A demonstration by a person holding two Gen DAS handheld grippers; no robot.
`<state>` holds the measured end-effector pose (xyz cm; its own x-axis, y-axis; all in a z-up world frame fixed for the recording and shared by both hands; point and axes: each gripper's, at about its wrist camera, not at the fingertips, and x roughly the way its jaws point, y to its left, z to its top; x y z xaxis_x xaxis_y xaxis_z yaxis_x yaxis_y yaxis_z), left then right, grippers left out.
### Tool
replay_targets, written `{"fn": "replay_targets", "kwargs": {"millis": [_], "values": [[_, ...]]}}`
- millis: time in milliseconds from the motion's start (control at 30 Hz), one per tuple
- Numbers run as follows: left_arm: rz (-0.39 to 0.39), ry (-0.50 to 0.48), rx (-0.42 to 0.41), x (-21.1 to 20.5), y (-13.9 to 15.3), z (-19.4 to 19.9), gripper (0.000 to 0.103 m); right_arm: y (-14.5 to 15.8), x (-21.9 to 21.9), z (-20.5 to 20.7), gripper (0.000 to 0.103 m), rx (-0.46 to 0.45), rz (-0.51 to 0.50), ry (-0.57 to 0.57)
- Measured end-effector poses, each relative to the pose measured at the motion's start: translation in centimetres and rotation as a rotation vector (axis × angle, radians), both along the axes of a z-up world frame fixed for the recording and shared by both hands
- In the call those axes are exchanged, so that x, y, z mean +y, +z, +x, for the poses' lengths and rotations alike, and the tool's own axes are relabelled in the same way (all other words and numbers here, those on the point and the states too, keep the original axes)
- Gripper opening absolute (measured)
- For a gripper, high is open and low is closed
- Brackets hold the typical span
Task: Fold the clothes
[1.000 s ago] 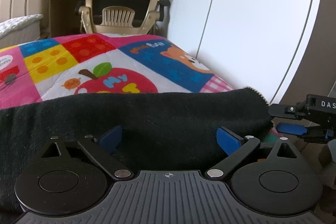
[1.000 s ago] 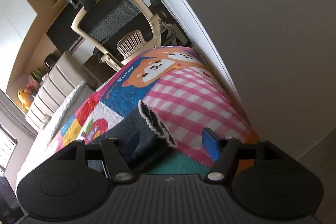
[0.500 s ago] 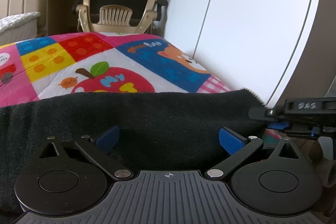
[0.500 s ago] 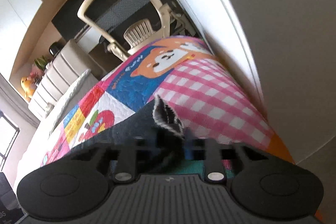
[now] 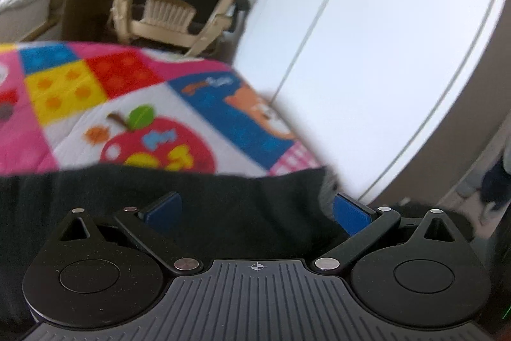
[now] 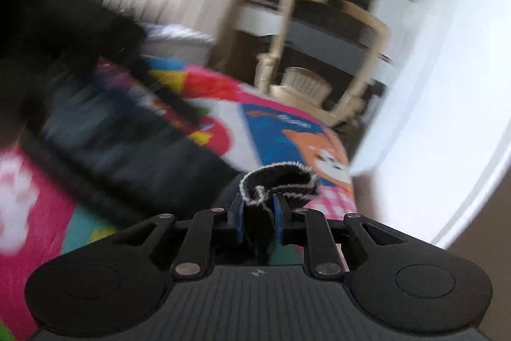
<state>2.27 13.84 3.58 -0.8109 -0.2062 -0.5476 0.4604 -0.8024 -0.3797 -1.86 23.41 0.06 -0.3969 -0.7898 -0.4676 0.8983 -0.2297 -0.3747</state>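
A black garment [image 5: 95, 197] lies spread across the near edge of a colourful patchwork quilt [image 5: 95, 104]. My left gripper [image 5: 255, 210] hovers low over it, its blue pads [image 5: 351, 213] wide apart and open, with cloth lying between them. In the right wrist view my right gripper [image 6: 258, 219] is shut on the black garment's white-trimmed corner [image 6: 281, 178], which curls up above the narrow gap between the pads. The rest of the cloth trails away blurred to the left over the quilt [image 6: 271, 130].
A beige mesh office chair [image 5: 172, 11] [image 6: 303, 85] stands beyond the bed's far end. White wardrobe doors [image 5: 383, 53] run close along the bed's right side. A large blurred dark shape [image 6: 64, 31] fills the upper left of the right wrist view.
My right gripper closed on the garment's trimmed corner, rolled upright and swung sideways with it. The left view rose and tilted, and the right gripper has left it.
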Motion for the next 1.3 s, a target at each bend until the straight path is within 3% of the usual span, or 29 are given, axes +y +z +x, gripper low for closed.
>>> {"fn": "replay_targets", "kwargs": {"millis": [100, 233, 300, 400, 467, 533, 667, 800, 933, 967, 1033, 1100, 1300], "values": [[-0.020, -0.080, -0.028, 0.7, 0.8, -2.8, 0.103, -0.6, -0.5, 1.3, 0.018, 0.057, 0.024, 0.042], [-0.036, -0.159, -0.090, 1.5, 0.0, -7.3, 0.103, -0.7, -0.6, 1.6, 0.018, 0.034, 0.029, 0.063], [-0.045, -0.149, -0.142, 1.5, -1.0, -9.2, 0.103, -0.6, -0.5, 1.4, 0.018, 0.021, 0.022, 0.058], [-0.078, -0.097, -0.223, 1.2, -2.6, -11.3, 0.103, 0.2, 0.2, 0.1, 0.019, -0.061, -0.006, 0.045], [-0.062, -0.064, -0.248, 0.3, -3.8, -11.4, 0.103, 0.8, 0.9, -0.9, 0.019, -0.128, -0.023, 0.034], [-0.047, -0.060, -0.224, -0.5, -4.4, -10.6, 0.103, 1.8, 2.2, -2.5, 0.029, -0.246, -0.055, 0.013], [-0.037, -0.055, -0.197, -0.8, -4.4, -9.5, 0.103, 3.0, 4.8, -6.9, 0.041, -0.591, -0.177, -0.092], [-0.002, -0.049, -0.162, -1.6, -4.5, -8.7, 0.103, 1.5, 5.1, -10.2, 0.042, -0.784, -0.234, -0.244], [0.009, -0.049, -0.141, -1.8, -4.5, -8.2, 0.103, -2.0, 3.6, -11.8, 0.042, -0.985, -0.242, -0.282], [0.016, -0.051, -0.135, -1.9, -4.5, -7.9, 0.103, -2.2, 3.1, -11.6, 0.042, -0.999, -0.245, -0.279], [0.048, -0.042, -0.113, -2.3, -4.2, -7.0, 0.103, -2.2, 2.0, -10.7, 0.037, -0.978, -0.248, -0.262], [0.081, -0.028, -0.086, -2.8, -3.7, -5.8, 0.103, -1.2, 0.5, -9.3, 0.037, -0.874, -0.225, -0.219], [0.051, 0.016, -0.002, -3.4, -1.3, -3.0, 0.103, 0.5, -2.5, -1.9, 0.038, -0.406, -0.070, -0.069]]}}
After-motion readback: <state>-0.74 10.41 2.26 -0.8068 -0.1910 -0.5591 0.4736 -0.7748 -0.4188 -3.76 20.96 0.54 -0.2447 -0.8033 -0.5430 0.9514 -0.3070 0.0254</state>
